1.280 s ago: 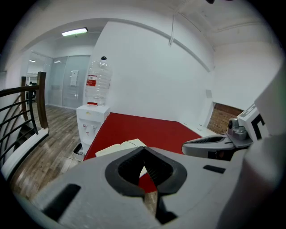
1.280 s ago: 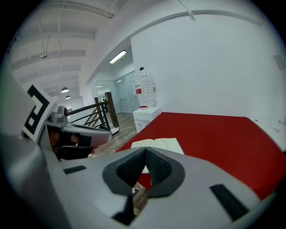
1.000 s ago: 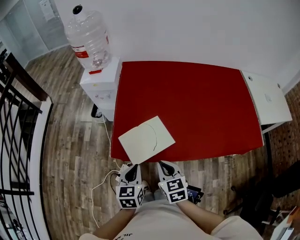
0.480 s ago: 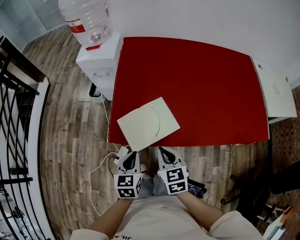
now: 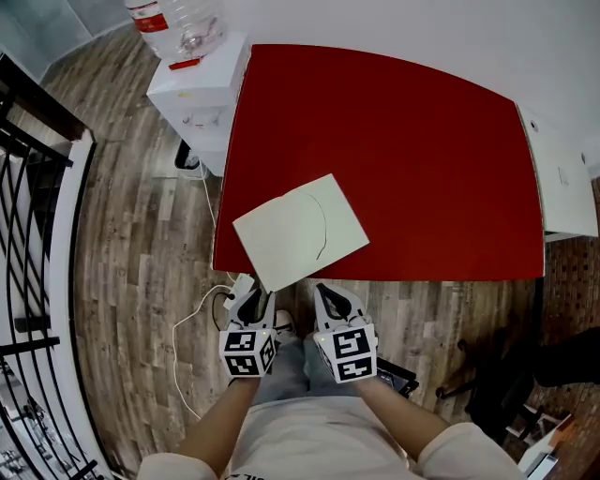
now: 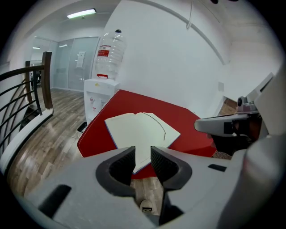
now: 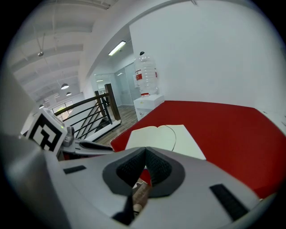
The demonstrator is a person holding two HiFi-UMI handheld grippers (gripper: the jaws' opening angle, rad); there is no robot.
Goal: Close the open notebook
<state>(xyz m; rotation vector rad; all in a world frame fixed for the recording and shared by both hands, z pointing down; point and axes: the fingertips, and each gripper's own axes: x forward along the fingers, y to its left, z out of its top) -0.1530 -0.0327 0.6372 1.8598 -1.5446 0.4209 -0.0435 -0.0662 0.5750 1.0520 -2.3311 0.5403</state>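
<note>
An open cream notebook lies skewed on the near left corner of the red table, one corner hanging over the front edge. A thin dark ribbon curves across its right page. My left gripper hovers just short of that overhanging corner, over the floor. Its jaws are opening and nothing is between them. My right gripper is beside it, jaws shut and empty. Both gripper views look up along the notebook.
A white water dispenser with a clear bottle stands at the table's far left corner. A black railing runs along the left. A white cabinet adjoins the table's right side. A white cable lies on the wood floor.
The head view has shifted, so table and notebook sit higher in the picture. Both grippers have stayed close together at the table's near edge, and the left one looks lower.
</note>
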